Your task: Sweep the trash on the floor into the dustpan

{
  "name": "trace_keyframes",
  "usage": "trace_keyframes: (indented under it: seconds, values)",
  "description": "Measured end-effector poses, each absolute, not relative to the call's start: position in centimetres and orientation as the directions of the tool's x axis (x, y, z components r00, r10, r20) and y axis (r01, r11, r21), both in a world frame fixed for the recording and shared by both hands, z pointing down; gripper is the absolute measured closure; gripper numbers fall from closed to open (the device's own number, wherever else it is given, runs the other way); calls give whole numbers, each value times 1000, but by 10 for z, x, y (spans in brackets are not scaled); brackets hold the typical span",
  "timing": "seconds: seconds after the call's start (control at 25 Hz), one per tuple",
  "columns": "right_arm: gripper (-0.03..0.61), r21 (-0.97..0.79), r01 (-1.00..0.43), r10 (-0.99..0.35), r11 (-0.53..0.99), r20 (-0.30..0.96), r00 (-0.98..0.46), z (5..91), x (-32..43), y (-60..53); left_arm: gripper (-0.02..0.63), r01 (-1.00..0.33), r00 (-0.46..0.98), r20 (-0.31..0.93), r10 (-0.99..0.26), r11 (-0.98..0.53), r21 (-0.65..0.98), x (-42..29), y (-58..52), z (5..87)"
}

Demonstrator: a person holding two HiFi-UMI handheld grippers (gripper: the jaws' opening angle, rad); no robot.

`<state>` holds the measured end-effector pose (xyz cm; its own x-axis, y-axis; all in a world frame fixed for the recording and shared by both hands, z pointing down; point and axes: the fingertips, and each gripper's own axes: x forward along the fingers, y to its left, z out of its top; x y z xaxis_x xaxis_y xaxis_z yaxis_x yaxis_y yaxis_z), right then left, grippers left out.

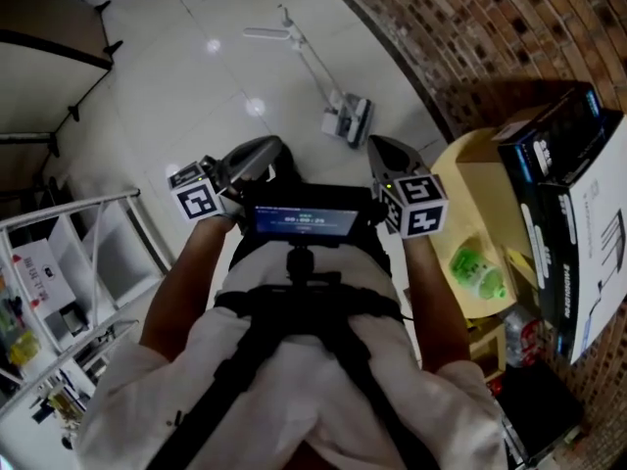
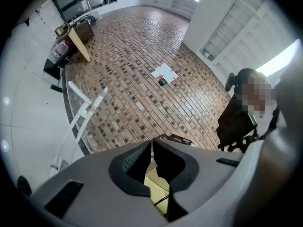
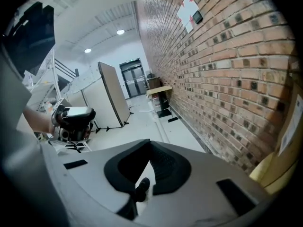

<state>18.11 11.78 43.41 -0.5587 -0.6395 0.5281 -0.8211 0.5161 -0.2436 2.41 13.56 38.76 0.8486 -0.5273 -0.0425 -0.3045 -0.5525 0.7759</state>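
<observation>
Left fingers: [image 2: 132, 163] pressed fully together with nothing between them. I had no tool to carry yet, so they rode closed in front of my chest.
Right fingers: [image 3: 166, 167] also shut and empty, tipped a little down toward the floor.
Counter: yellow [image 1: 470, 179], just at my right, carrying a green bottle [image 1: 478, 270]. It was no part of the job, so I kept clear of it.
Floor: white tile [image 1: 196, 76]. I could make out no trash on it.
Dustpan: [image 1: 350, 120] lay well ahead on the tile with the broom [image 1: 312, 57] beside it, near the brick wall [image 1: 470, 27]. These were probably what I needed to pick up first.
</observation>
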Motion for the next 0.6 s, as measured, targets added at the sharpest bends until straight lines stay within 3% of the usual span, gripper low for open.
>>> trace_keyframes:
  seconds: [0.4,0.6]
  values:
    - [578,-252,-737,-569,628,498,-655,422,160,152,609,-350,803,-64,-593,-555,755,21,186,375]
    - [578,-302,-734,-565,608,485,-668,407,159,161,609,-354,787,-65,-614,-534,768,14,205,363]
